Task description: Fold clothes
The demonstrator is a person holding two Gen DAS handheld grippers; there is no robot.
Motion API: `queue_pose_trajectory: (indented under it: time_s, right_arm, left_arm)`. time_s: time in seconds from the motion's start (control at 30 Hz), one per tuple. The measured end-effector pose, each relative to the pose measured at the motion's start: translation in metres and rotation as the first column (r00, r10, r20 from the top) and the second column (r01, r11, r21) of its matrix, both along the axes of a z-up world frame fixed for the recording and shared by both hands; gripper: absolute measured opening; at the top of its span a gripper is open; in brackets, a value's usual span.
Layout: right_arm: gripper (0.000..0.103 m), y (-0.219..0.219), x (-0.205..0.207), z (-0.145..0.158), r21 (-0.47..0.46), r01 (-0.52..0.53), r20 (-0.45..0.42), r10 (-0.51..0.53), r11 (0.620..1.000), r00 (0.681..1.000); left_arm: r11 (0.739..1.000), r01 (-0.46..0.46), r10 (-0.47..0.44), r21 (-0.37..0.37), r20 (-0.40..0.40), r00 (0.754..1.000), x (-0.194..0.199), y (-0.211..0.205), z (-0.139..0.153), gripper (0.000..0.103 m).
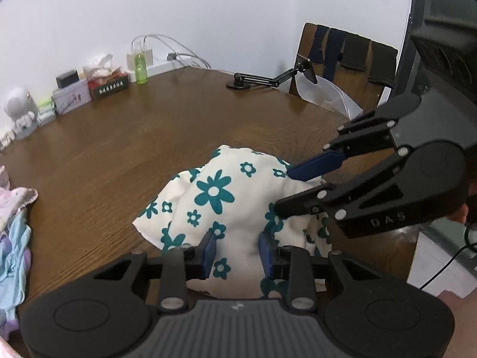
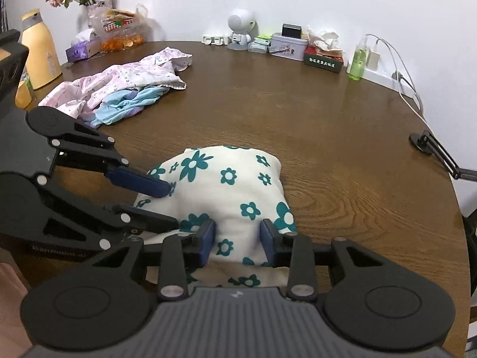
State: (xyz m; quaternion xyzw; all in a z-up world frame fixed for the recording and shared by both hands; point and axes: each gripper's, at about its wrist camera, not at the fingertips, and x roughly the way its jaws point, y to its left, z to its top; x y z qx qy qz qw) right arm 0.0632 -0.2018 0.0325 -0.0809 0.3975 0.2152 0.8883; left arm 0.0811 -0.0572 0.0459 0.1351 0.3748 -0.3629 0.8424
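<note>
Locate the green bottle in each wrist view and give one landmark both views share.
Left wrist view: the green bottle stands upper left of centre, at the table's far edge by the wall, right of the tissue box.
Right wrist view: it stands upper right, again right of that box.
Shared landmark: the white robot figurine.

A: The near edge of the flowered cloth (image 1: 214,197) is hidden under the left tongs (image 1: 237,250).
B: Print on the green box (image 2: 323,59) is too small to read, and the pile of clothes (image 1: 12,232) is cut off by the frame's edge.
</note>
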Motion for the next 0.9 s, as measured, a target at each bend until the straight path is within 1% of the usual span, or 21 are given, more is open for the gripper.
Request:
queue_pose_trajectory:
  time_s: [0.07,0.13,0.17,0.2,0.23,0.27,0.3,0.33,0.37,0.4,0.47,0.53,0.57,0.6,0.67,0.73,0.77,0.87,0.9]
  right_arm:
    - [0.038,-0.006,-0.004,0.006,0.035,0.021,-0.003,-0.021,0.999,1.000]
    - [0.039,-0.017,-0.011,0.018,0.102,0.052,-0.007,-0.051,0.993,0.999]
    - [0.039,-0.024,-0.016,0.024,0.136,0.075,-0.007,-0.074,0.988,0.997]
    - [0.039,-0.031,-0.021,0.029,0.167,0.099,-0.009,-0.099,0.981,0.995]
    - [0.043,-0.038,-0.026,0.034,0.198,0.124,-0.011,-0.124,0.972,0.992]
    - [0.050,-0.045,-0.030,0.039,0.229,0.148,-0.014,-0.149,0.962,0.989]
    - [0.055,-0.051,-0.031,0.036,0.257,0.184,-0.049,-0.177,0.949,0.983]
    - [0.065,-0.056,-0.031,0.032,0.282,0.224,-0.094,-0.205,0.933,0.974]
    - [0.071,-0.062,-0.030,0.027,0.304,0.264,-0.139,-0.231,0.915,0.963]
    - [0.072,-0.067,-0.030,0.022,0.325,0.305,-0.185,-0.256,0.895,0.949]
    - [0.082,-0.078,-0.029,0.013,0.359,0.386,-0.277,-0.298,0.850,0.913]
    - [0.084,-0.084,-0.027,-0.001,0.374,0.450,-0.350,-0.326,0.811,0.878]
    - [0.084,-0.085,-0.027,-0.006,0.377,0.474,-0.374,-0.337,0.796,0.864]
    - [0.085,-0.085,-0.027,-0.009,0.383,0.488,-0.389,-0.343,0.784,0.855]
    - [0.092,-0.083,-0.027,-0.013,0.400,0.511,-0.410,-0.350,0.761,0.842]
    - [0.093,-0.081,-0.027,-0.016,0.419,0.529,-0.422,-0.357,0.738,0.833]
    - [0.095,-0.080,-0.028,-0.017,0.428,0.538,-0.427,-0.362,0.726,0.829]
    - [0.103,-0.076,-0.028,-0.020,0.428,0.564,-0.436,-0.386,0.706,0.813]
    - [0.103,-0.075,-0.027,-0.022,0.419,0.574,-0.440,-0.396,0.703,0.806]
  left_arm:
    - [0.999,0.016,-0.016,-0.028,-0.002,1.000,0.003,0.006,0.014,0.031]
    - [0.998,0.013,-0.011,-0.067,0.036,0.999,0.006,0.013,0.032,0.040]
    - [0.997,0.003,0.001,-0.077,0.056,0.998,0.009,0.016,0.039,0.052]
    - [0.997,-0.008,0.014,-0.082,0.070,0.997,0.014,0.018,0.046,0.068]
    - [0.996,-0.020,0.027,-0.086,0.085,0.996,0.018,0.021,0.052,0.076]
    - [0.996,-0.020,0.027,-0.085,0.082,0.996,0.025,0.021,0.055,0.088]
    - [0.997,-0.013,0.019,-0.079,0.070,0.997,0.035,0.020,0.055,0.090]
    - [0.997,-0.007,0.011,-0.073,0.057,0.998,0.044,0.019,0.056,0.090]
    - [0.998,0.004,-0.002,-0.060,0.030,1.000,0.054,0.016,0.054,0.090]
    - [0.999,0.012,-0.013,-0.045,-0.016,1.000,0.067,0.013,0.049,0.090]
    - [0.999,0.023,-0.028,-0.038,-0.119,0.993,0.092,0.007,0.035,0.090]
    - [0.999,0.033,-0.040,-0.033,-0.214,0.976,0.113,0.003,0.021,0.090]
    - [0.998,0.043,-0.051,-0.040,-0.237,0.970,0.121,0.002,0.017,0.090]
    - [0.997,0.055,-0.066,-0.053,-0.251,0.966,0.127,0.001,0.014,0.090]
    - [0.992,0.074,-0.099,-0.101,-0.272,0.957,0.136,0.003,0.011,0.090]
    - [0.986,0.087,-0.126,-0.142,-0.292,0.948,0.143,0.007,0.010,0.090]
    - [0.983,0.102,-0.145,-0.155,-0.297,0.944,0.146,0.008,0.010,0.090]
    - [0.972,0.176,-0.215,-0.157,-0.289,0.933,0.145,0.007,0.006,0.091]
    - [0.968,0.198,-0.235,-0.154,-0.282,0.930,0.145,0.008,0.002,0.091]
